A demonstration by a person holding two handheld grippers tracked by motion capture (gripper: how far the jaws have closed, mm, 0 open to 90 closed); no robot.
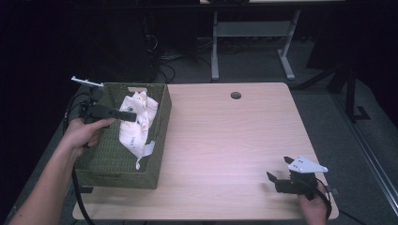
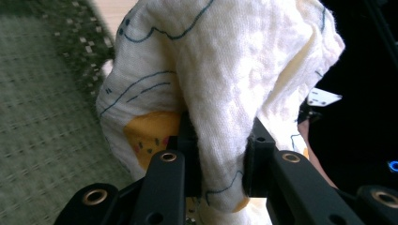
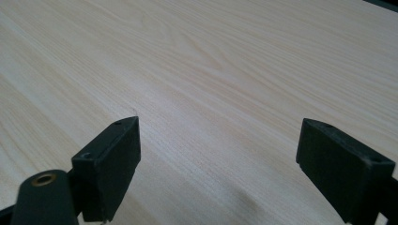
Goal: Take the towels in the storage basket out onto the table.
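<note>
High view: L hand (image 1: 84,132) lifts gripper-pinched cloth (image 1: 137,123) over basket (image 1: 117,173).

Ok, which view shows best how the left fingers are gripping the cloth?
The left gripper view: both fingers pinch a fold of the cloth up close. The high view shows the cloth small, hanging over the green basket.

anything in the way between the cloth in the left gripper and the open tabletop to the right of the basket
Only the basket's own right wall. The left gripper is shut on the cloth, which hangs partly inside. Beyond the wall the table is bare.
</note>
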